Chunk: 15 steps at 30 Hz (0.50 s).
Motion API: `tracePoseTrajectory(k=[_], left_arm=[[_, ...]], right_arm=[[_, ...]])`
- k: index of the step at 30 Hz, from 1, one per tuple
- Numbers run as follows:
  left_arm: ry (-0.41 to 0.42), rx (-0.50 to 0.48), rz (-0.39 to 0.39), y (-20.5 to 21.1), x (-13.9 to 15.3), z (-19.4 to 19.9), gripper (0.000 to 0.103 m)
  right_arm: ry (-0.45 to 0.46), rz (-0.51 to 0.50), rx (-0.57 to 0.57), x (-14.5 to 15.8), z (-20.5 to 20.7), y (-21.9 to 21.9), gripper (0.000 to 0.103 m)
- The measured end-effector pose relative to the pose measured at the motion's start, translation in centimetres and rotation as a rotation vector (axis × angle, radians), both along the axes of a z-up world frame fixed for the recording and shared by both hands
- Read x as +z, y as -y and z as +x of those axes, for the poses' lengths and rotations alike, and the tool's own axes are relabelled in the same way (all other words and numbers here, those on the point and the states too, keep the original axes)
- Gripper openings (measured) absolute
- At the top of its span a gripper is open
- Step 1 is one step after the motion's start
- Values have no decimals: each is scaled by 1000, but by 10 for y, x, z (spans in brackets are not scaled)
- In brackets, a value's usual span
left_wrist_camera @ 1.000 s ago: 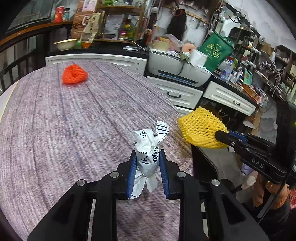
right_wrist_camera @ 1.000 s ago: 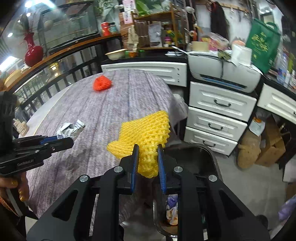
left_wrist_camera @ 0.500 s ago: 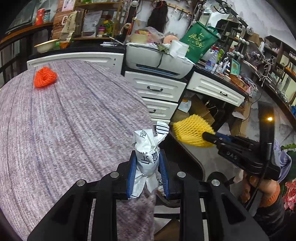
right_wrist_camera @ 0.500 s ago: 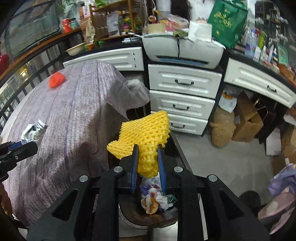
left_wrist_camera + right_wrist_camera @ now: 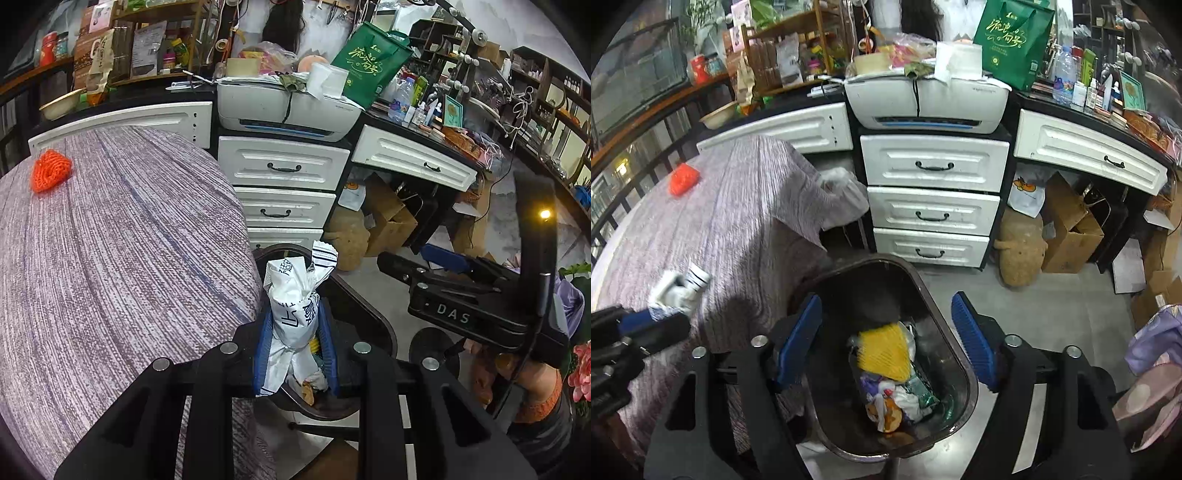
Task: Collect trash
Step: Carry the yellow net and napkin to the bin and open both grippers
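Purple-grey tablecloth (image 5: 110, 258) — dark bin (image 5: 956, 354) beside it — white drawers (image 5: 932, 214) behind.

My round table, draped in a purple-grey woven cloth (image 5: 110, 258), carries one orange foam net (image 5: 50, 174) near its far edge. Beside it, the dark oval trash bin (image 5: 960, 365) stands on the grey floor (image 5: 1052, 314).

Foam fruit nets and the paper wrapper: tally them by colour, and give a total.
Orange foam net, on the table: 1
Yellow foam net, in the trash bin: 1
White paper wrapper, held in the left gripper: 1
Total: 3
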<state>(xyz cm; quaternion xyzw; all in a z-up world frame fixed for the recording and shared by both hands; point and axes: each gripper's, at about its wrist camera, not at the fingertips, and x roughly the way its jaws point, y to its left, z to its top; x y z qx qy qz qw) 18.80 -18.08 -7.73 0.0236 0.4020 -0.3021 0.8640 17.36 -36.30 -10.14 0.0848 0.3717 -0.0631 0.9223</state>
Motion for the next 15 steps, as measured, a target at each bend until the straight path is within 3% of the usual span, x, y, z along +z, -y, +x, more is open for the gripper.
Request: tracePoseTrajectory(k=[10, 15], left_arm=[[-34, -35, 24, 19, -14, 5, 25], [-54, -23, 14, 23, -18, 11, 25]], right_arm=[[172, -17, -44, 31, -23, 3, 87], [211, 15, -29, 36, -27, 5, 87]])
